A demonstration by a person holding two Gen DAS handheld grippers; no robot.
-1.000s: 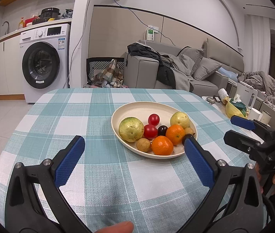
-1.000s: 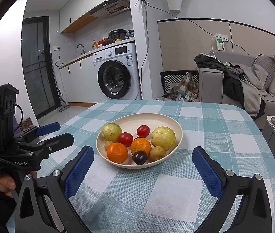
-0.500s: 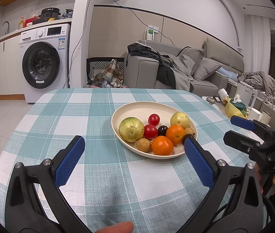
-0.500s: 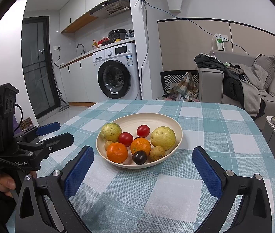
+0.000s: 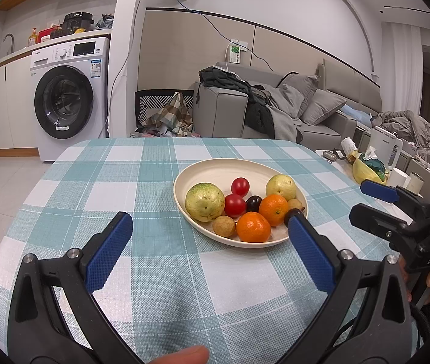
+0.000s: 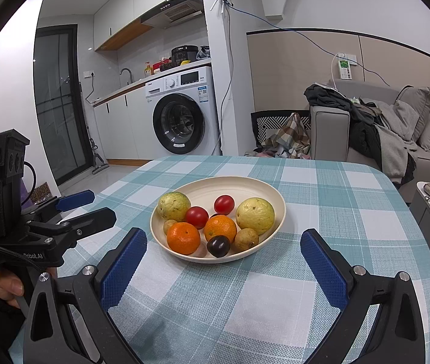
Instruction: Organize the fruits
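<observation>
On the checked tablecloth (image 6: 321,300) stands a wide cream bowl (image 6: 245,186), a little past the middle of the table, and all the fruit I can see lies inside it, in the near half. None lies loose on the cloth. This fits a job where the fruit has been collected, and it fits also a job where the fruit must be taken out and sorted; the pictures do not decide.

In the bowl the two pale green guavas (image 6: 255,214) sit at the outer sides, with two oranges (image 6: 183,237) in front. Two red tomatoes (image 6: 196,217) are behind them. A dark plum (image 6: 218,245) rests at the front rim, and beside it some small brown fruits (image 6: 246,239), perhaps longans, but they are too small to be sure.

The left gripper (image 5: 212,242) and the right gripper (image 6: 224,261) hover low on the near side of the bowl, both spread wide and carrying nothing, probably so either can reach in. Between them and the fruit only the bowl's rim stands in the way. A washing machine (image 6: 181,115) and a grey sofa (image 5: 275,112) are well behind the table.
</observation>
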